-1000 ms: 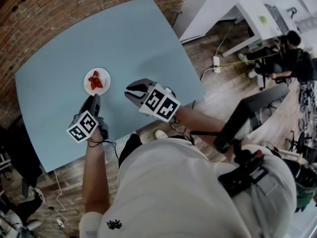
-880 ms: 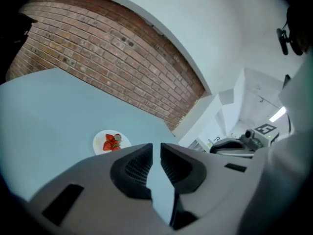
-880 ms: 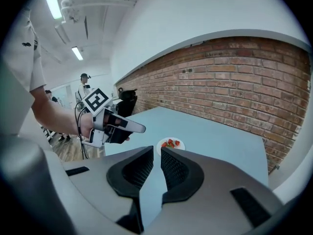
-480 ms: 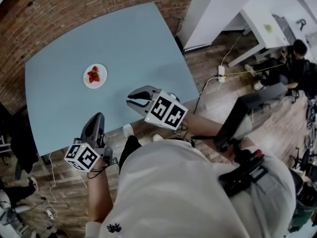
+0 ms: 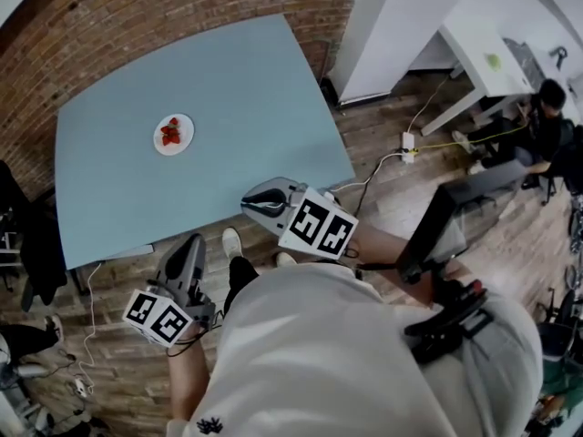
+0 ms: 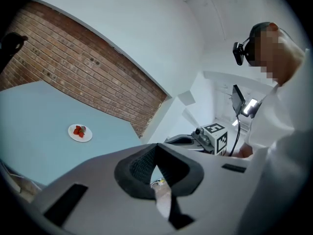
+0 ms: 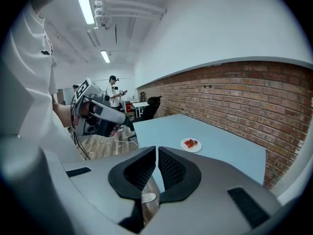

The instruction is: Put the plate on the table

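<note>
The left gripper [image 5: 191,242] has its jaws pressed together, empty; the right gripper [image 5: 259,198] likewise. The plate [image 5: 184,127] rests near the left edge of the table [image 5: 246,89].

Place: open-plan office or lab.
Walls: red brick wall [image 5: 182,7].
Floor: wood plank floor [image 5: 373,116].
Furniture: large pale blue table [image 5: 228,89], white desk [image 5: 469,39] with seated person [image 5: 545,107].
Lighting: long ceiling tube lights [image 7: 87,6].

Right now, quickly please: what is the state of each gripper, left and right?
Left gripper: closed, holding nothing.
Right gripper: closed, holding nothing.
</note>
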{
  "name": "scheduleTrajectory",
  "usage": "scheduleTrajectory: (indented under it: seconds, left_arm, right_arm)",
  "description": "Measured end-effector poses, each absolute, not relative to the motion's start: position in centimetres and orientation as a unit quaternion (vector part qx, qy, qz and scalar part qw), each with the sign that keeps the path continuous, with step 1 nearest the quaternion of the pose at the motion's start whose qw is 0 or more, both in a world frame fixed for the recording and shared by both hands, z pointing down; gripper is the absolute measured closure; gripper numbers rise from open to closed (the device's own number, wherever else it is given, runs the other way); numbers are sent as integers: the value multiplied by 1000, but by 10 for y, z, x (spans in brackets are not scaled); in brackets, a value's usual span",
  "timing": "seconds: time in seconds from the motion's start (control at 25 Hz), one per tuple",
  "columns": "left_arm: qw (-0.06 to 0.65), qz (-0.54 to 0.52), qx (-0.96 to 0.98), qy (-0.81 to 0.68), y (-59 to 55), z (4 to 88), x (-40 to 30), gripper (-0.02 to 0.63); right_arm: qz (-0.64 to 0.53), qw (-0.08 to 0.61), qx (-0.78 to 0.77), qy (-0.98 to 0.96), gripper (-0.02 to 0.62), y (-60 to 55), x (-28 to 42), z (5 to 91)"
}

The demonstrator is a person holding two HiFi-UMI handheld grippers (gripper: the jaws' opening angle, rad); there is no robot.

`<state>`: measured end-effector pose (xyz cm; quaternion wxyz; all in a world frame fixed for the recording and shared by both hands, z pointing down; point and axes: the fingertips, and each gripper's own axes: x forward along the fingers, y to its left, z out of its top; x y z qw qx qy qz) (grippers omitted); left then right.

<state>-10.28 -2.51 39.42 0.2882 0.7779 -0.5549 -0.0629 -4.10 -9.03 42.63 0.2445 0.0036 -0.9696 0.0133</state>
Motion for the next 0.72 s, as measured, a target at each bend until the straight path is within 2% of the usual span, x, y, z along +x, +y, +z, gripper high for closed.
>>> scheduleTrajectory:
  seconds: [0.28, 0.72]
  left_arm:
    - [286, -64, 783, -549, 2, 386, -76, 604]
    - [289, -65, 781, -550, 12, 386, -69, 604]
  right_arm:
    - [-2, 239, -3, -971, 586, -62, -18, 415]
    - [-11, 235, -1, -972, 586, -50, -9, 409]
